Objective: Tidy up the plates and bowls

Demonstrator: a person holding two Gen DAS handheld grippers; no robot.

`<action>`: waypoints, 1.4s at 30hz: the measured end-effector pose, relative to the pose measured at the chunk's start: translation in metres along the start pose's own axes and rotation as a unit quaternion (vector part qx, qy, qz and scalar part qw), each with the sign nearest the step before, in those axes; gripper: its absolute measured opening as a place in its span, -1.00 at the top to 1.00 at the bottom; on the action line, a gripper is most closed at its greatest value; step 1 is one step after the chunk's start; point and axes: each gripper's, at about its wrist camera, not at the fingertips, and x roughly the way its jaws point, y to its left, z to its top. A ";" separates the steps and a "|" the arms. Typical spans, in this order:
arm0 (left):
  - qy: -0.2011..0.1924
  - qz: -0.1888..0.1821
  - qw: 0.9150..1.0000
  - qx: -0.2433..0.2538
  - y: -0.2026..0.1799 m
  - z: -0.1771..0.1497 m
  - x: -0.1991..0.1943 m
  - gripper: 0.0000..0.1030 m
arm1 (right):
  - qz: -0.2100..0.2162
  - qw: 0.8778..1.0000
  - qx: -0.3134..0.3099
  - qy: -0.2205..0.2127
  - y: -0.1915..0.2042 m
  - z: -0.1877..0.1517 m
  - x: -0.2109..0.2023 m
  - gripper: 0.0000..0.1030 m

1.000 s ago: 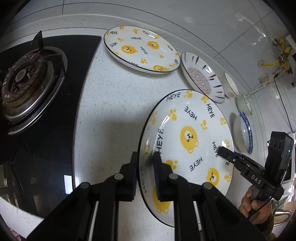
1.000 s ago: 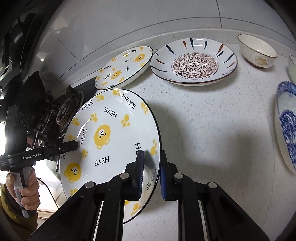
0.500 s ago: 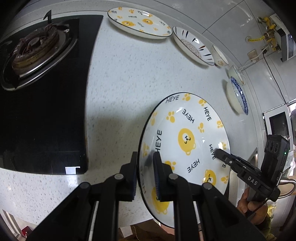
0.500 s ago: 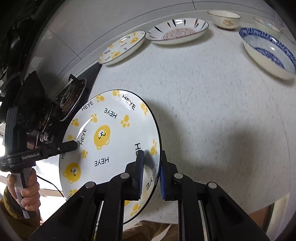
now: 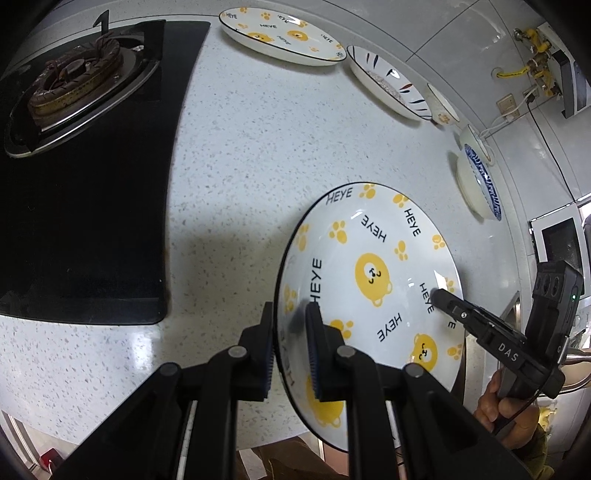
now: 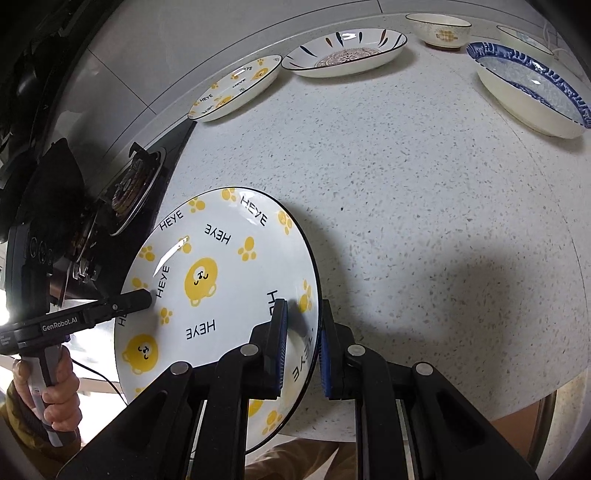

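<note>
A white plate with yellow bears and "HEYE" lettering hangs just above the speckled counter near its front edge, tilted, with its near part past the edge. My left gripper is shut on its left rim. My right gripper is shut on the opposite rim. Each gripper shows in the other's view, the right gripper and the left gripper, each held by a hand. A matching bear plate lies at the back of the counter.
Along the back wall sit a striped mandala plate, a small beige bowl, another bowl and a blue-rimmed dish. A black gas hob with a burner fills the left side. Bare counter lies between.
Both grippers carried the bear plate back from the row of dishes towards the counter's front edge and slightly down. The grips did not change.
</note>
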 end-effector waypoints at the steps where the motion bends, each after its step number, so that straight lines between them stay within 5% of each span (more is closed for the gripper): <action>1: -0.001 -0.002 1.000 0.001 -0.001 -0.001 -0.001 0.72 | 0.000 1.000 0.000 -0.001 -0.001 0.000 -0.002 0.72; 17: 0.002 0.004 1.000 0.004 0.008 -0.004 0.007 0.71 | 0.007 1.000 -0.001 0.009 0.000 -0.004 0.008 0.73; 25: -0.015 0.037 0.997 0.069 -0.006 -0.008 0.007 0.61 | -0.007 1.000 -0.004 0.023 0.005 -0.002 0.011 0.66; 37: -0.067 0.040 0.994 0.072 0.009 -0.002 -0.026 0.60 | -0.031 0.999 0.010 -0.017 0.000 0.018 -0.017 0.35; 42: -0.090 0.016 0.993 0.069 0.002 0.025 -0.047 0.61 | -0.018 0.999 0.001 -0.044 -0.004 0.055 -0.031 -0.06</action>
